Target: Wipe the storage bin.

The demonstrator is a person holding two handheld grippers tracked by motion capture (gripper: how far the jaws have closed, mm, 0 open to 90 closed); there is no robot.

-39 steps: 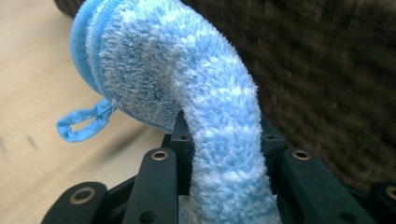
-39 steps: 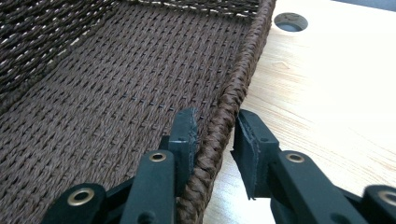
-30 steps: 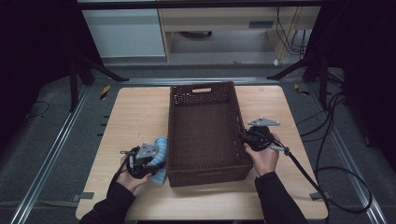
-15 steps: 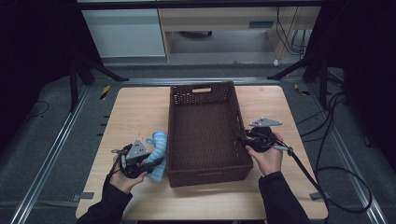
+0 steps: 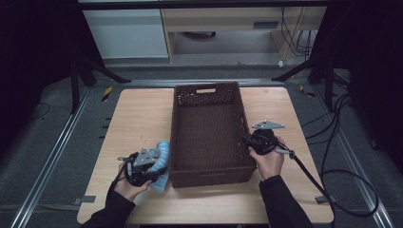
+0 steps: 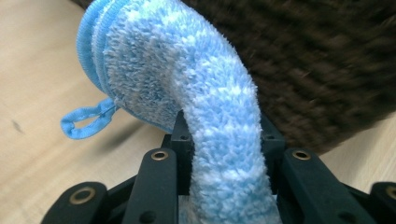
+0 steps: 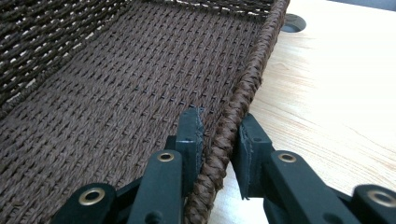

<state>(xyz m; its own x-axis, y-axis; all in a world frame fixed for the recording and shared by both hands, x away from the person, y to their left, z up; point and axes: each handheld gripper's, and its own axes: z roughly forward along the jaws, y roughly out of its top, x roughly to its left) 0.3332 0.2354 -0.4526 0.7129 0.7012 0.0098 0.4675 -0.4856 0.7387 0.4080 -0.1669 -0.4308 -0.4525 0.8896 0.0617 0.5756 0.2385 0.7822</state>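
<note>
**A:** Start at your left. Your left gripper (image 5: 153, 167) is clenched on the blue microfibre cloth (image 6: 205, 116), down at seven o'clock on the wooden table (image 5: 138, 118), just beside the wicker basket's (image 5: 207, 128) left wall. The cloth arches up and flops over the jaws, with its little hanging loop (image 6: 84, 122) dangling free.

**B:** So what could go wrong?

**A:** I judge that if you swing it over the wall too low, the loop or the drooping end could snag on the weave and pull out of the grip. Your left forearm comes in from six o'clock, hand low on the table, the gripper pointing roughly toward three o'clock.

**B:** And the right?

**A:** Your right gripper (image 7: 217, 140) has just been closing, and its jaws now straddle the braided rim (image 7: 243, 93) at four o'clock, one inside, one outside, grasping it. Pull sideways and the empty basket may slide or tip. That hand sits level, the gripper pointing toward nine o'clock.
</note>
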